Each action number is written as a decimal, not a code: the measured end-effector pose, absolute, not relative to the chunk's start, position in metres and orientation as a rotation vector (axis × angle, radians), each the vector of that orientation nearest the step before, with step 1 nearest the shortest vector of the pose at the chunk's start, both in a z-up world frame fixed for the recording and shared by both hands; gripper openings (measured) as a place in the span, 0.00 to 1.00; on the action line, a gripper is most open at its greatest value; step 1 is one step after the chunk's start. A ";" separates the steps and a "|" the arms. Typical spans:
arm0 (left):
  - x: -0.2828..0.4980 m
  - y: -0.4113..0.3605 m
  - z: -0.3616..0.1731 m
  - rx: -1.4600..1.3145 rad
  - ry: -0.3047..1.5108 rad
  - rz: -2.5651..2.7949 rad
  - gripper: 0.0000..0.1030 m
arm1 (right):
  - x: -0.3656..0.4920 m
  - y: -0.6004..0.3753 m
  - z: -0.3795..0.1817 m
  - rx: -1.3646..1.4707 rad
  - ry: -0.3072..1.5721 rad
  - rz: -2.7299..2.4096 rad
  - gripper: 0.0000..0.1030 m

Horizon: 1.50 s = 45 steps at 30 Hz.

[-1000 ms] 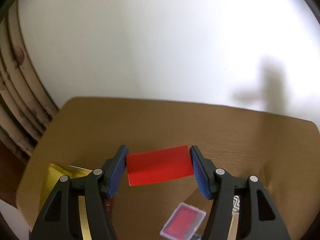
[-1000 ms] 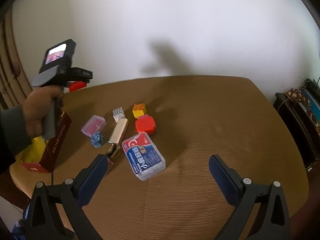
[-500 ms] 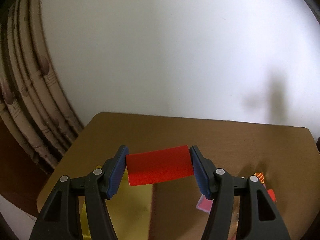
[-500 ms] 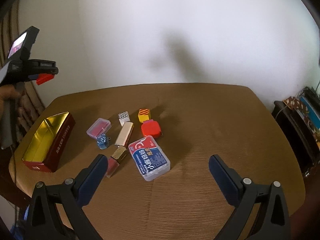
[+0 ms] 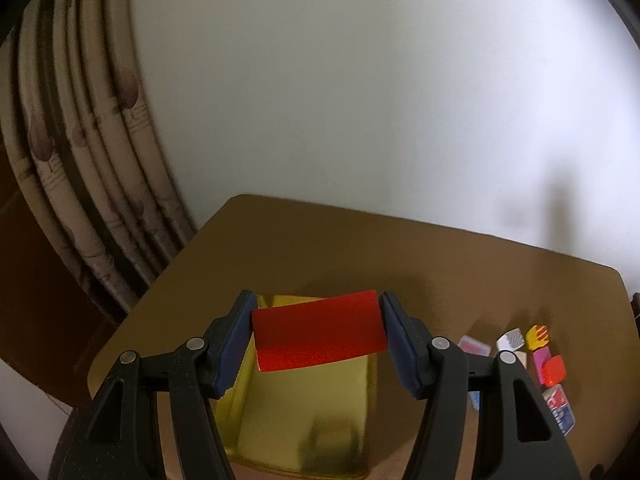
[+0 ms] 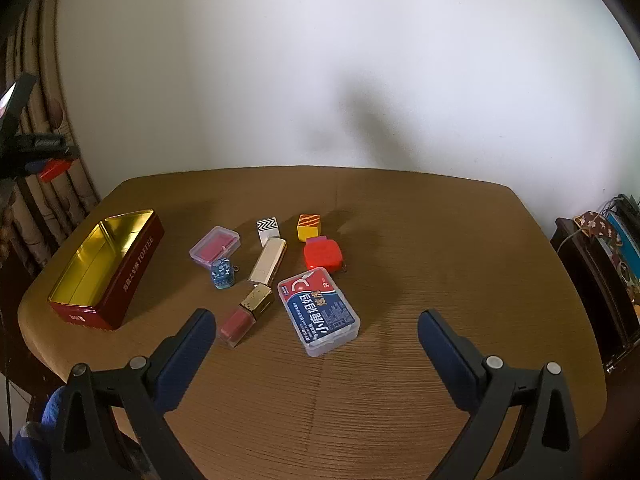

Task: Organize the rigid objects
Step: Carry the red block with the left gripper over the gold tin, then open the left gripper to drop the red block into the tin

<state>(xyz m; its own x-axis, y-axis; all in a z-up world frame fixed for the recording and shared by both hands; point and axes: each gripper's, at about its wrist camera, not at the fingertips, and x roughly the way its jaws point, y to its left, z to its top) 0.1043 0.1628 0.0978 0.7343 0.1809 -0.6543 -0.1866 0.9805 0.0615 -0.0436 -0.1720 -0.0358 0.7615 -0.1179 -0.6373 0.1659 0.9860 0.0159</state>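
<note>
Gripping red block (image 5: 319,333) crosswise, left claw (image 5: 318,338), above tin (image 5: 296,428)

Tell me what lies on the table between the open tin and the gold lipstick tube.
In the right wrist view, two things lie between the tin and the lipstick tube: a clear case with a pink insert and a small blue die.

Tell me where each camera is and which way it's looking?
Left wrist: sits on the left gripper, looking down past its jaws, shut on a red block, into the gold-lined tin.
Right wrist: sits on the right gripper, jaws open, facing across the table toward the wall.
Both see the tin and the red tape measure.
</note>
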 end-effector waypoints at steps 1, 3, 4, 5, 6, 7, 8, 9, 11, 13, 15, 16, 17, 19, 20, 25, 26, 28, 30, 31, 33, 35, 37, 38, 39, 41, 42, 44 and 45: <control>0.103 0.167 0.096 -0.013 0.722 0.206 0.57 | -0.044 -0.172 -0.036 0.075 0.687 -0.156 1.00; 0.100 0.179 0.089 -0.041 0.747 0.202 0.57 | -0.043 -0.172 -0.035 0.078 0.687 -0.152 1.00; 0.100 0.183 0.086 -0.047 0.760 0.204 0.57 | -0.043 -0.172 -0.035 0.077 0.687 -0.151 1.00; 0.100 0.187 0.083 -0.049 0.768 0.208 0.57 | -0.043 -0.172 -0.036 0.075 0.690 -0.151 1.00; 0.099 0.191 0.079 -0.048 0.774 0.213 0.57 | -0.042 -0.171 -0.037 0.073 0.693 -0.151 1.00; 0.099 0.194 0.075 -0.051 0.779 0.216 0.57 | -0.042 -0.171 -0.037 0.072 0.694 -0.150 1.00; 0.099 0.197 0.071 -0.059 0.787 0.217 0.57 | -0.042 -0.170 -0.037 0.072 0.695 -0.149 1.00; 0.098 0.201 0.066 -0.069 0.796 0.218 0.57 | -0.042 -0.169 -0.038 0.071 0.697 -0.149 1.00; 0.100 0.206 0.057 -0.074 0.814 0.224 0.57 | -0.041 -0.168 -0.039 0.069 0.702 -0.149 1.00; 0.103 0.211 0.045 -0.088 0.842 0.224 0.57 | -0.041 -0.165 -0.041 0.059 0.705 -0.141 1.00; 0.108 0.216 0.033 -0.110 0.875 0.222 0.57 | -0.039 -0.161 -0.042 0.040 0.710 -0.141 1.00; 0.110 0.217 0.027 -0.127 0.894 0.212 0.57 | -0.039 -0.160 -0.043 0.035 0.714 -0.139 1.00; 0.113 0.219 0.021 -0.148 0.910 0.199 0.57 | -0.038 -0.159 -0.044 0.031 0.716 -0.136 1.00; 0.119 0.222 0.010 -0.170 0.942 0.187 0.57 | -0.037 -0.159 -0.045 0.026 0.722 -0.137 1.00; 0.123 0.222 0.005 -0.174 0.960 0.183 0.57 | -0.036 -0.160 -0.046 0.025 0.725 -0.138 1.00; 0.144 0.226 -0.011 -0.191 0.996 0.207 0.57 | -0.034 -0.163 -0.050 0.032 0.736 -0.142 1.00; 0.147 0.226 -0.013 -0.197 1.003 0.206 0.57 | -0.033 -0.164 -0.050 0.032 0.737 -0.142 1.00; 0.157 0.225 -0.019 -0.198 1.023 0.210 0.57 | -0.031 -0.164 -0.052 0.029 0.742 -0.140 1.00; 0.167 0.223 -0.024 -0.189 1.033 0.217 0.57 | -0.030 -0.164 -0.054 0.025 0.750 -0.138 1.00; 0.173 0.223 -0.025 -0.186 1.038 0.219 0.57 | -0.029 -0.164 -0.056 0.023 0.756 -0.137 1.00; 0.185 0.222 -0.030 -0.177 1.045 0.227 0.57 | -0.027 -0.165 -0.060 0.019 0.767 -0.134 1.00; 0.200 0.221 -0.036 -0.172 1.067 0.230 0.57 | -0.025 -0.165 -0.062 0.014 0.776 -0.135 1.00; 0.214 0.221 -0.045 -0.169 1.095 0.240 0.57 | -0.023 -0.167 -0.065 0.011 0.783 -0.138 1.00; 0.219 0.222 -0.049 -0.175 1.106 0.245 0.57 | -0.022 -0.167 -0.066 0.010 0.786 -0.140 1.00; 0.225 0.222 -0.053 -0.174 1.116 0.250 0.57 | -0.021 -0.169 -0.067 0.012 0.790 -0.141 1.00; 0.237 0.222 -0.063 -0.159 1.144 0.260 0.57 | -0.020 -0.171 -0.070 0.014 0.799 -0.143 1.00; 0.243 0.221 -0.068 -0.155 1.156 0.266 0.57 | -0.018 -0.172 -0.072 0.015 0.804 -0.144 1.00; 0.252 0.221 -0.077 -0.154 1.175 0.276 0.57 | -0.017 -0.175 -0.075 0.018 0.815 -0.147 1.00; 0.254 0.221 -0.080 -0.156 1.180 0.282 0.57 | -0.016 -0.176 -0.076 0.020 0.820 -0.147 1.00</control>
<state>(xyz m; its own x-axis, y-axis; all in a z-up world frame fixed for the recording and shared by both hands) 0.2544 0.2211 -0.0799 0.3512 0.1355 -0.9265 -0.2974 0.9544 0.0269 -0.0165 -0.1763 -0.0763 0.6727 -0.1230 -0.7296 0.1386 0.9896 -0.0391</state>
